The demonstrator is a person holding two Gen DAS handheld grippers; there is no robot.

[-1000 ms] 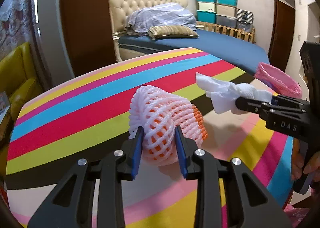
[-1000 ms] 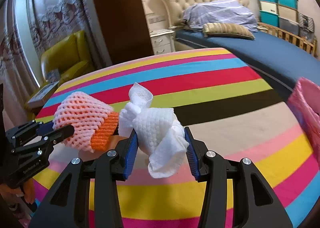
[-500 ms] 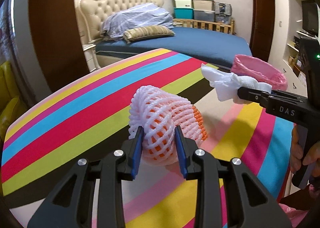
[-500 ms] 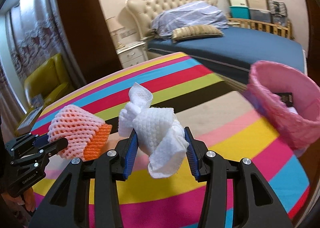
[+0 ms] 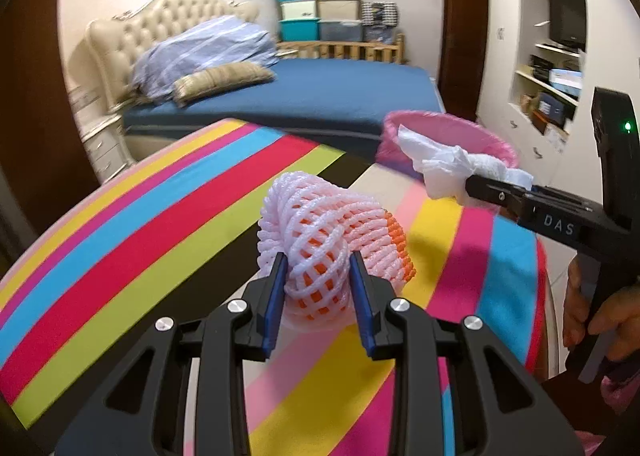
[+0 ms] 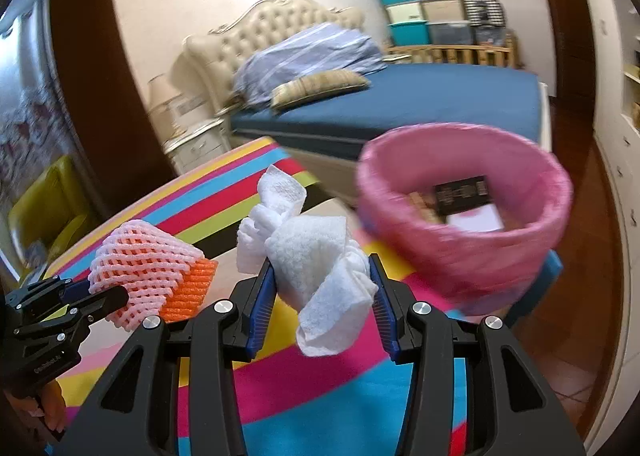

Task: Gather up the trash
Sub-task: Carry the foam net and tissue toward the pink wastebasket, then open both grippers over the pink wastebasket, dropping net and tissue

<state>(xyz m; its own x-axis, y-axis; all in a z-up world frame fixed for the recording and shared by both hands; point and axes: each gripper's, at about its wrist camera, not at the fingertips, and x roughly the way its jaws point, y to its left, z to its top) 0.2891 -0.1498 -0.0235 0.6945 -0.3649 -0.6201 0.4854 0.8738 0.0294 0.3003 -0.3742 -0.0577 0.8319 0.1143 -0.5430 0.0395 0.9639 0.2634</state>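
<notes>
Pink-and-orange foam net [image 5: 332, 240], crumpled white tissue [image 6: 316, 260], both held aloft

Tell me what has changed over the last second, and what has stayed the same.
Both grippers have swung along the striped table toward the pink bin, which now fills the right wrist view, trash visible inside. Nothing was grasped or released. The left gripper stays clamped on the foam fruit net, and the right gripper on the crumpled white tissue.

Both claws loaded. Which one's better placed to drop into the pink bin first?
Right, probably. The right claw holds the white tissue wad close beside the pink bin. The left claw, gripping the foam fruit net, sits farther back over the striped table.
</notes>
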